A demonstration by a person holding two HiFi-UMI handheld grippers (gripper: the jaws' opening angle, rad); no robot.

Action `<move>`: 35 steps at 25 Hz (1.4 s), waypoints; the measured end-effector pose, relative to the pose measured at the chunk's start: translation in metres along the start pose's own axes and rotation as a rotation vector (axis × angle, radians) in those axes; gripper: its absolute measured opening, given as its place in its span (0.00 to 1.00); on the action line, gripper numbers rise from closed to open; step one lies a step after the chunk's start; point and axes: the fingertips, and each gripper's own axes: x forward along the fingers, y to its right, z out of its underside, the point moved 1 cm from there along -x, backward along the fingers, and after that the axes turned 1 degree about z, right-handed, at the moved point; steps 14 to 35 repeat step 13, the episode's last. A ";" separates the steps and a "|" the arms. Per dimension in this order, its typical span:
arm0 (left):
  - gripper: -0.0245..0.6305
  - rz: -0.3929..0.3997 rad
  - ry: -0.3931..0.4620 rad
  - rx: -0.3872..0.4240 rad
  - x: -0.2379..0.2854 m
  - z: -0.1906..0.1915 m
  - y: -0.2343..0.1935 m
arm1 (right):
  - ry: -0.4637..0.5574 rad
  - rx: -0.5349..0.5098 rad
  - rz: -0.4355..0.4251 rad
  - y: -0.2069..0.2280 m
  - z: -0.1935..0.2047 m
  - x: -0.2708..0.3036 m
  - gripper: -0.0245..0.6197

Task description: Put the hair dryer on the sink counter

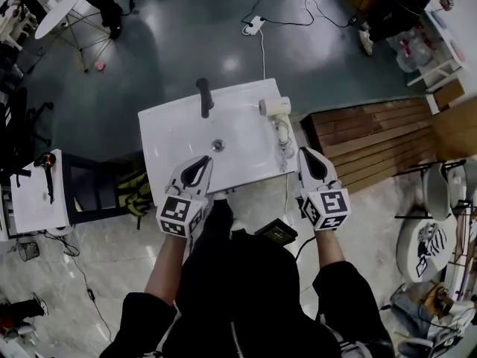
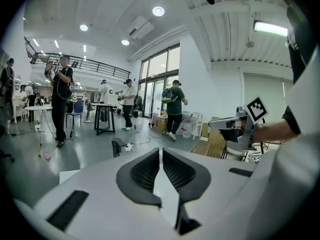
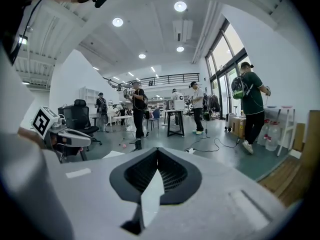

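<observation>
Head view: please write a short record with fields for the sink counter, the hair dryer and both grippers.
sink counter: white; black faucet at the far side, drain in the basin
hair dryer: lies on the counter's right side, beside the basin
left gripper: shut, empty, over the counter's near edge
right gripper: shut, empty, by the counter's near right corner
task state: hair dryer already on the counter

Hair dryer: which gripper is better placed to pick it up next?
Probably right: the hair dryer lies on the sink counter's right side, just ahead of the right gripper; the left gripper faces the basin.
</observation>
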 end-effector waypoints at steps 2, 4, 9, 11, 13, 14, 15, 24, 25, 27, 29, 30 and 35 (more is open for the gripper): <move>0.08 0.005 -0.001 0.001 0.001 0.000 0.001 | 0.000 0.006 0.000 0.000 0.000 -0.001 0.05; 0.08 0.009 -0.002 0.003 0.003 -0.001 0.001 | 0.001 0.006 0.000 0.000 -0.001 -0.001 0.05; 0.08 0.015 -0.003 0.008 0.003 -0.002 0.002 | 0.002 0.005 -0.002 -0.003 -0.001 0.000 0.05; 0.08 0.016 -0.005 0.008 0.003 -0.001 0.001 | 0.001 0.004 -0.004 -0.004 0.000 0.001 0.05; 0.08 0.017 -0.007 0.007 0.004 0.000 0.001 | -0.001 0.002 -0.006 -0.006 0.001 0.001 0.05; 0.08 0.017 -0.007 0.007 0.004 0.000 0.001 | -0.001 0.002 -0.006 -0.006 0.001 0.001 0.05; 0.08 0.017 -0.007 0.007 0.004 0.000 0.001 | -0.001 0.002 -0.006 -0.006 0.001 0.001 0.05; 0.08 0.017 -0.007 0.007 0.004 0.000 0.001 | -0.001 0.002 -0.006 -0.006 0.001 0.001 0.05; 0.08 0.017 -0.007 0.007 0.004 0.000 0.001 | -0.001 0.002 -0.006 -0.006 0.001 0.001 0.05; 0.08 0.017 -0.007 0.007 0.004 0.000 0.001 | -0.001 0.002 -0.006 -0.006 0.001 0.001 0.05; 0.08 0.017 -0.007 0.007 0.004 0.000 0.001 | -0.001 0.002 -0.006 -0.006 0.001 0.001 0.05; 0.08 0.017 -0.007 0.007 0.004 0.000 0.001 | -0.001 0.002 -0.006 -0.006 0.001 0.001 0.05; 0.08 0.017 -0.007 0.007 0.004 0.000 0.001 | -0.001 0.002 -0.006 -0.006 0.001 0.001 0.05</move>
